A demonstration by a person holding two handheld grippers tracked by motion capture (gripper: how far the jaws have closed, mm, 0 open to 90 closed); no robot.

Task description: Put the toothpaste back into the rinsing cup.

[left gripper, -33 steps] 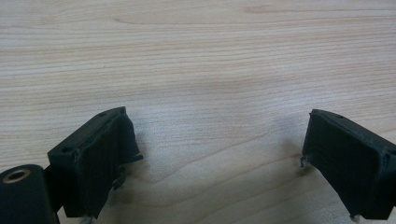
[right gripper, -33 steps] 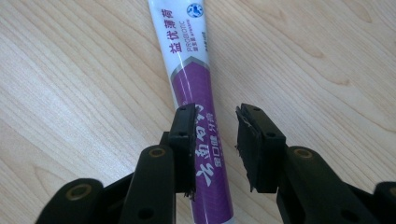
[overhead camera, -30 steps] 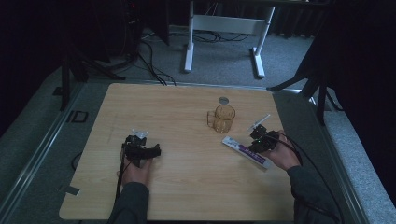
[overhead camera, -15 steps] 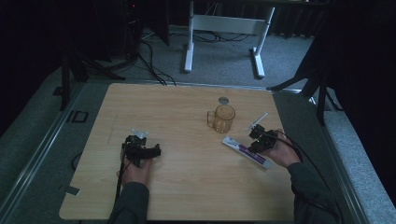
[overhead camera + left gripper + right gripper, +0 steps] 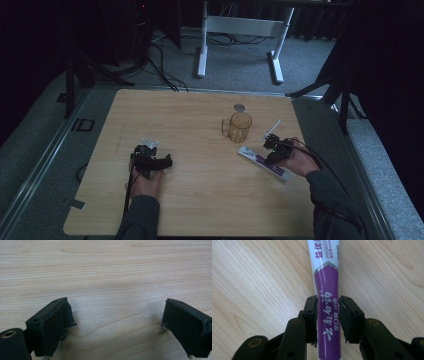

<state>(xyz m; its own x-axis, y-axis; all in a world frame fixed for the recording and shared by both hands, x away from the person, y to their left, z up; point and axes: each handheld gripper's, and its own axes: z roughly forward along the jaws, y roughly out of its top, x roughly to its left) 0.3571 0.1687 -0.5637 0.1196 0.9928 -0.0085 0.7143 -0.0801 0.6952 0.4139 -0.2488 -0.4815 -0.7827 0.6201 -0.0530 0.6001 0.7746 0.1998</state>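
Right tool (image 5: 328,320): jaws pinched on the toothpaste tube (image 5: 327,302), which lies flat on the counter (image 5: 200,210) just right of the amber mug (image 5: 239,127). The tube is soft, glossy and purple-white; squeeze it hard and it may buckle or slide out as you lift. Left tool (image 5: 117,325): jaws wide apart, empty, over matte wood grain.

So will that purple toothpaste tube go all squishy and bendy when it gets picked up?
Probably a bit. The toothpaste tube looks like soft plastic, so it may dent where the right gripper pinches its sides. It lies flat on the table, so rolling seems unlikely. Its glossy skin might slip.
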